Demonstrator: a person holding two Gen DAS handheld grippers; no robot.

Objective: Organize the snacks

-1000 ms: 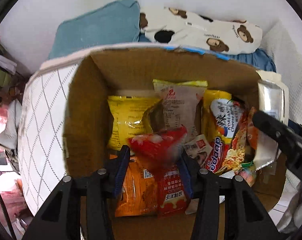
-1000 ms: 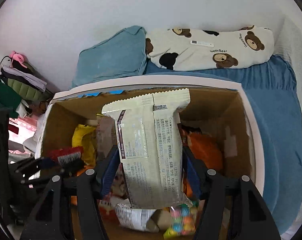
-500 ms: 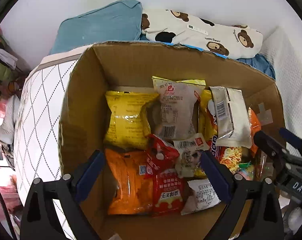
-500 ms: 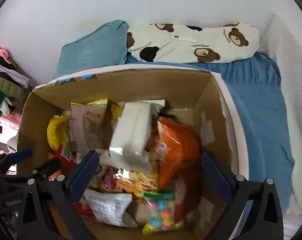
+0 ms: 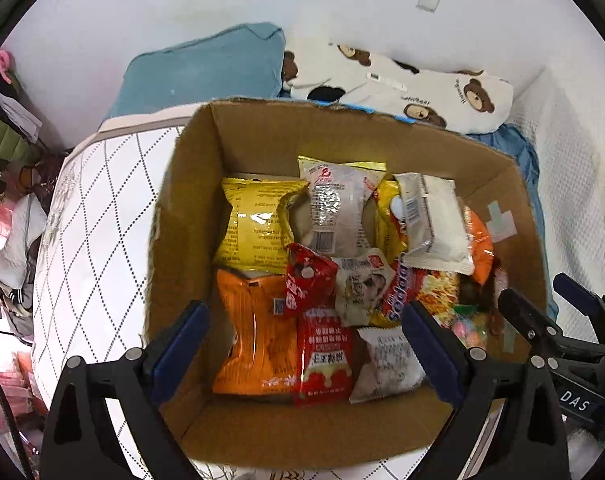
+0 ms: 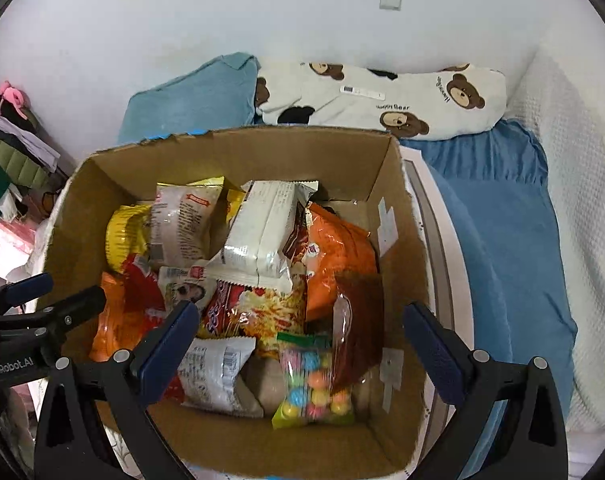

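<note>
Left gripper [image 5: 304, 344]: jaws spread wide, holding nothing; poised above the near half of the box.
Right gripper [image 6: 298, 342]: jaws likewise wide apart and empty; above the near right part of the box.
Cardboard box [image 6: 230, 156]: open-topped, standing on a quilted mattress [image 5: 98, 216]; it holds all the snacks in view.
White packet [image 6: 262, 236]: lies on top of the heap, far centre, tilted, resting on the noodle pack [image 6: 258, 312] and against the orange bag [image 6: 338, 256].
Small red pouch [image 5: 308, 280]: on top near the centre, leaning on the large orange bag [image 5: 258, 344] at near left.
Candy bag [image 6: 312, 380]: near right; coloured balls in clear film.
Handling, judged: all items light; films slick and crinkly; air-filled bags soft and liable to crush or burst; the noodle pack brittle inside.
Hold points, judged: crimped end seals or a flat edge; moderate closure only; the white packet is stiffer and could be taken across its width.
Risk, judged: loose stacking; lifting one item may shift its neighbours.
</note>
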